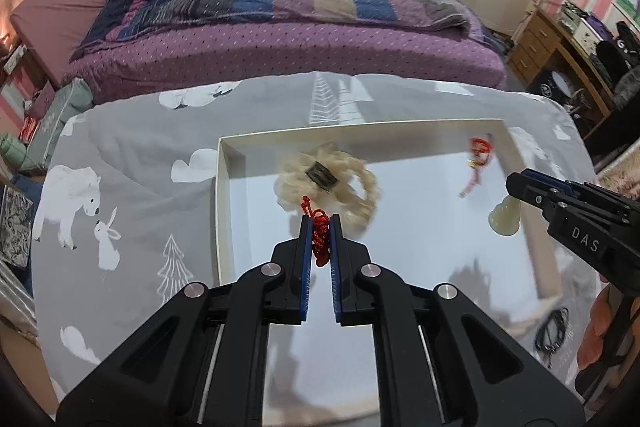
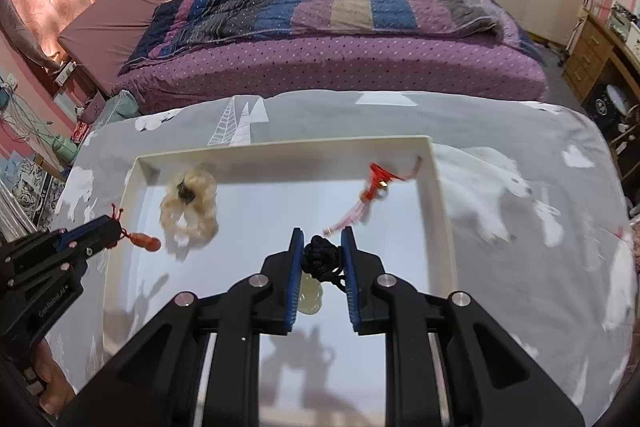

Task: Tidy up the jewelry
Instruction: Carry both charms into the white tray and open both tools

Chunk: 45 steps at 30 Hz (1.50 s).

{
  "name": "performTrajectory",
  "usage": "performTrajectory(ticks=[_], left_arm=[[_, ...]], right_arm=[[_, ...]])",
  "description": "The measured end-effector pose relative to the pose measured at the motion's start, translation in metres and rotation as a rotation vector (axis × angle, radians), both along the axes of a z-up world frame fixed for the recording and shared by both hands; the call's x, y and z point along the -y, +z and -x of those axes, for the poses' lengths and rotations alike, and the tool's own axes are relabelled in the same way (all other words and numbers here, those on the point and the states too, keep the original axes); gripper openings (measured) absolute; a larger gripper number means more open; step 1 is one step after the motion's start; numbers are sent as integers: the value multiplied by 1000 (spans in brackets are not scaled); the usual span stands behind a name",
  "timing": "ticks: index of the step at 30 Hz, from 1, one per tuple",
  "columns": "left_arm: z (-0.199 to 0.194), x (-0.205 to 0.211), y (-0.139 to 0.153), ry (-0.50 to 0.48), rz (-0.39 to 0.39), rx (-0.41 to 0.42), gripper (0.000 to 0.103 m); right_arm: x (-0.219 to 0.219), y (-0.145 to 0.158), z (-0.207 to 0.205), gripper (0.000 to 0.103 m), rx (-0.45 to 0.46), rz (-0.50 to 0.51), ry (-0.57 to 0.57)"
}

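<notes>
Left wrist view shows the left gripper [image 1: 319,227] clamped on a bunched red cord [image 1: 319,241], its jaws nearly together, held over the near left part of the white tray [image 1: 360,131]. In the right wrist view an orange pendant [image 2: 145,241] hangs from that cord just inside the tray's left wall. The right gripper [image 2: 322,251] is clamped on a knot of black cord [image 2: 322,257], and a pale translucent pendant [image 2: 310,297] dangles below it, over the tray's near middle.

Both pieces hang straight down from their claws, so the tray floor directly beneath is probably where each would land. The fluffy cream hair tie [image 1: 328,183] lies just ahead of the left gripper, close enough that the orange pendant could come down on it. The red tasselled charm [image 2: 370,197] lies ahead and slightly right of the right gripper, its long axis running diagonally toward the far right corner. A black cord [image 1: 554,331] lies outside the tray on the grey bedspread [image 1: 132,211], nearer the right hand.
</notes>
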<state>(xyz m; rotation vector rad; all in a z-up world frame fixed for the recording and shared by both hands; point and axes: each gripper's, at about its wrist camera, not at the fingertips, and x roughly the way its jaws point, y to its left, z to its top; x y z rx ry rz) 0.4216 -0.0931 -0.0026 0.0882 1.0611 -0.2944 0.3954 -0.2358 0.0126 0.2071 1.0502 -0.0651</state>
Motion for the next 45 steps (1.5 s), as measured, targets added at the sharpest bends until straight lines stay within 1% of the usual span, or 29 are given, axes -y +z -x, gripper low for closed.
performTrajectory(ticks=[4,6,10,12,16,18,21,23,24,27,28,29,30,32,34,36,38,39,40,41,42,44,45], left_arm=[[-18,-3,-18,17,-27,-21,6],[-25,-5,-25,25,-30,-28,6],[-35,-9,-33,38,-45,-19,6],[-38,-10,-39,47,-66,-18,6],[-42,-10,-53,53,-85,-37,6],[-44,-10,-58,57,-89,-46,6],[-44,-10,-60,60,-89,-44,7],[-44,-8,-61,61,-96,-41,7],[-43,-7,-61,62,-99,-37,7],[-42,-5,-60,67,-109,-27,9],[-42,-5,-60,70,-106,-27,11],[-42,-6,-60,75,-102,-28,15],[-41,-7,-60,79,-101,-29,18],[-40,-9,-58,90,-100,-23,35],[-38,-9,-53,88,-92,-12,43],[-34,-8,-48,89,-95,-2,48],[-28,-7,-40,84,-98,15,56],[-24,-7,-34,82,-93,23,57],[-21,-8,-30,82,-88,28,61],[-17,-8,-24,79,-81,36,67],[-12,-10,-18,75,-74,45,70],[-1,-12,-2,71,-64,77,81],[4,-13,5,69,-61,89,82]], right_arm=[[-5,-18,-21,19,-12,15,13],[-5,-26,-28,19,-19,6,6],[-6,-35,-37,19,-17,13,14],[-7,-39,-41,19,-12,24,17],[-6,-45,-46,19,-13,26,16],[-7,-48,-50,19,-15,43,24],[-9,-50,-53,19,-12,56,34],[-8,-51,-54,20,-17,46,30],[-7,-53,-54,22,-18,39,28],[-5,-57,-53,23,-19,28,29],[-5,-57,-52,23,-16,29,32],[-5,-57,-52,23,-15,30,32],[-4,-57,-51,27,-16,26,30],[-3,-54,-50,34,-15,17,28],[-5,-47,-47,44,-2,26,25],[-6,-37,-44,45,15,27,30],[-6,-25,-39,46,32,43,31],[-4,-20,-36,47,41,51,30],[-2,-13,-32,49,54,63,27],[0,-4,-26,51,71,82,21],[2,5,-21,54,86,96,19],[10,24,-9,55,112,127,7],[13,30,-4,55,117,130,-2]])
